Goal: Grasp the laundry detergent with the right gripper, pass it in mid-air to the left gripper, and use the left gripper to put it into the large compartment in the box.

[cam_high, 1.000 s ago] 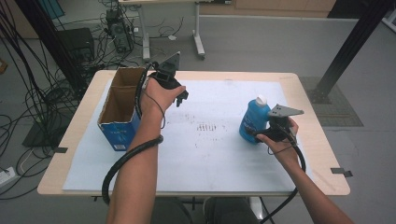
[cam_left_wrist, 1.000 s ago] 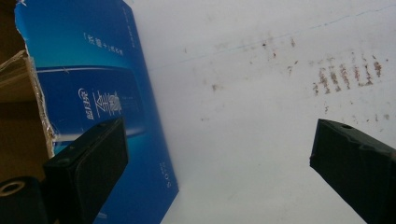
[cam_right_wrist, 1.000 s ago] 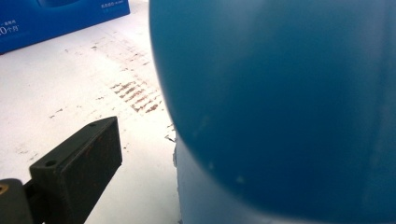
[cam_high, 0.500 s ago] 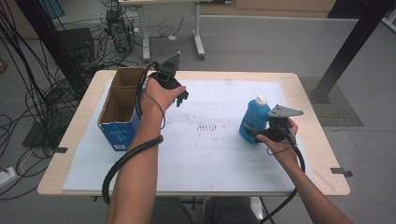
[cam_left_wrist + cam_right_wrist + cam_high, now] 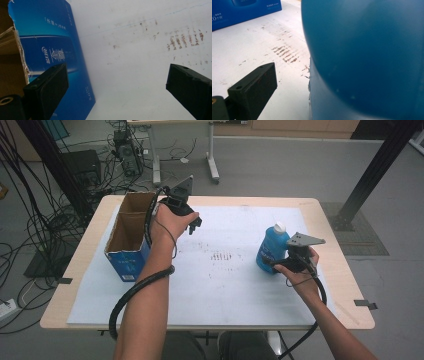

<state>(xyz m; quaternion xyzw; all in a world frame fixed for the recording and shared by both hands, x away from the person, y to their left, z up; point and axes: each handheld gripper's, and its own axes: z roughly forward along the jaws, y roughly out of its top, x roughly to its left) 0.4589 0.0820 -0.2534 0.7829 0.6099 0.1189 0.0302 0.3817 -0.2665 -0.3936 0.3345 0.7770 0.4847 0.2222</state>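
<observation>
A blue plastic bottle (image 5: pixel 271 247) with a white cap stands upright on the right half of the white sheet. My right gripper (image 5: pixel 278 263) is against its near right side. In the right gripper view the bottle (image 5: pixel 367 55) is very close. One black finger (image 5: pixel 254 85) stands clear of it with a gap, and the other finger is hidden behind the bottle. An open cardboard box (image 5: pixel 127 265) with blue sides stands at the left. My left gripper (image 5: pixel 194 224) hovers just right of the box, open and empty (image 5: pixel 117 75), with the box wall (image 5: pixel 55 50) beside its left finger.
A white sheet (image 5: pixel 225 290) covers most of the wooden table (image 5: pixel 345 285), with brown smudges (image 5: pixel 222 256) at its middle. The box corner (image 5: pixel 242 10) lies far across the sheet from the bottle. Cables, a desk leg and a black post stand on the floor beyond.
</observation>
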